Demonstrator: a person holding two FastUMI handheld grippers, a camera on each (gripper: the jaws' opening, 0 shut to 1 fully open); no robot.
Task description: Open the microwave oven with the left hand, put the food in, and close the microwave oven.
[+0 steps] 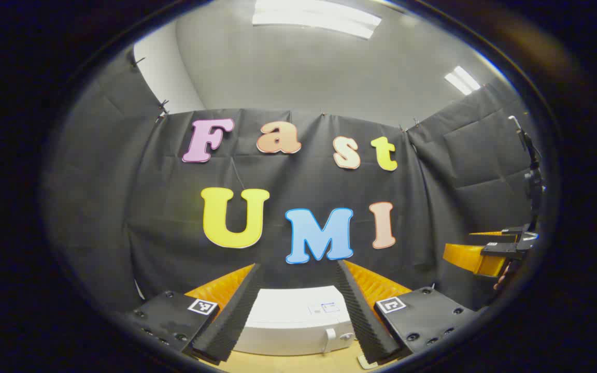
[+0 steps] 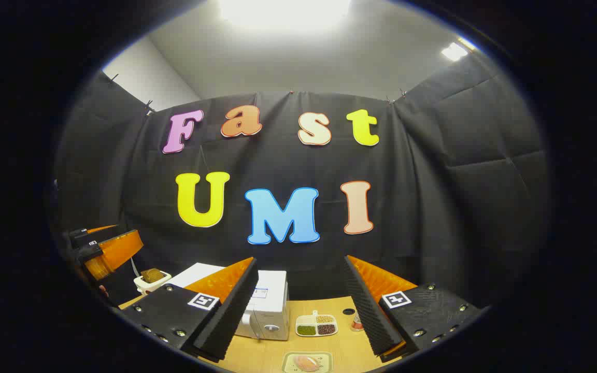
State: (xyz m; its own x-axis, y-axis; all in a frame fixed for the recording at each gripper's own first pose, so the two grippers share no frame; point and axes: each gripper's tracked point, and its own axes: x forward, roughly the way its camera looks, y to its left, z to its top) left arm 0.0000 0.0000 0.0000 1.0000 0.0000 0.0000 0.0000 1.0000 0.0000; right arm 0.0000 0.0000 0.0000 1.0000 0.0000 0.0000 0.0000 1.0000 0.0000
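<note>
Left gripper [image 1: 296,311] was held up in the air, fingers spread apart, nothing between them. Right gripper [image 2: 301,305] same: raised, fingers apart, holding nothing.

Microwave oven [image 1: 293,321] sat on the wooden table [image 1: 298,362] directly ahead of the left gripper, door closed, handle facing the camera. In the right gripper view it stood toward the table's left side, partly behind that gripper's left finger.

Food [image 2: 306,362] lay on a small tray [image 2: 288,357] at the table's near edge, between the right gripper's fingers in that view. Just behind it, mid-table, was a divided dish [image 2: 316,326] with grains or beans in its compartments. A small bottle [image 2: 356,324] stood just right of the dish, partly hidden by a finger. A white bowl [image 2: 151,280] with something brown was at the table's far left, behind the microwave oven.

Each view caught the other gripper at its side edge.
</note>
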